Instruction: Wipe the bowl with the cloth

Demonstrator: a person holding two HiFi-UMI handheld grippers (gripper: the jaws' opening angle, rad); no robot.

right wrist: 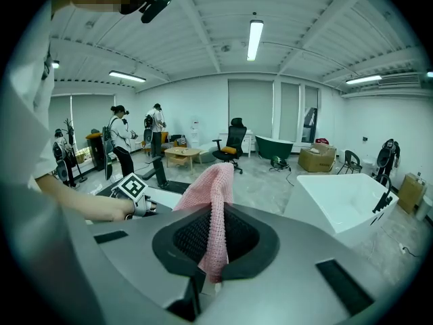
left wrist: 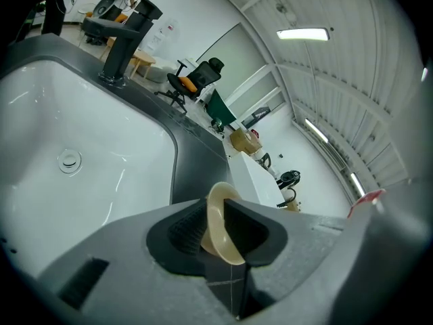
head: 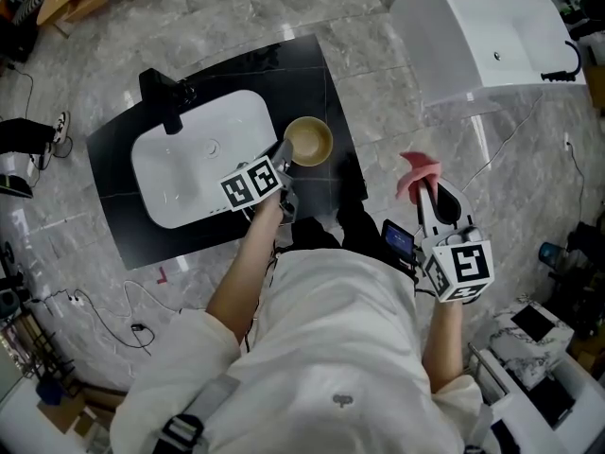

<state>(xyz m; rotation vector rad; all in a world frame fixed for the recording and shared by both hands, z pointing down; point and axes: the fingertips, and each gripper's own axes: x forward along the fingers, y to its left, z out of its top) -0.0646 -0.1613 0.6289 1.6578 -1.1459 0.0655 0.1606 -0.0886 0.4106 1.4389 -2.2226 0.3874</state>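
L arm (head: 244, 263) stretched fwd, forearm bare, wrist dipped. L gripper (head: 283, 151) angled down, jaws nearly together w/ pads on the rim of the bowl (head: 309, 141). R arm (head: 442, 339) bent close to the torso. R gripper (head: 427, 192) held out to the side, tilted down, jaws clamped on the cloth (head: 416, 171).

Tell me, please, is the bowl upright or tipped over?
Upright: in the head view the bowl shows its round opening facing up, by the sink.
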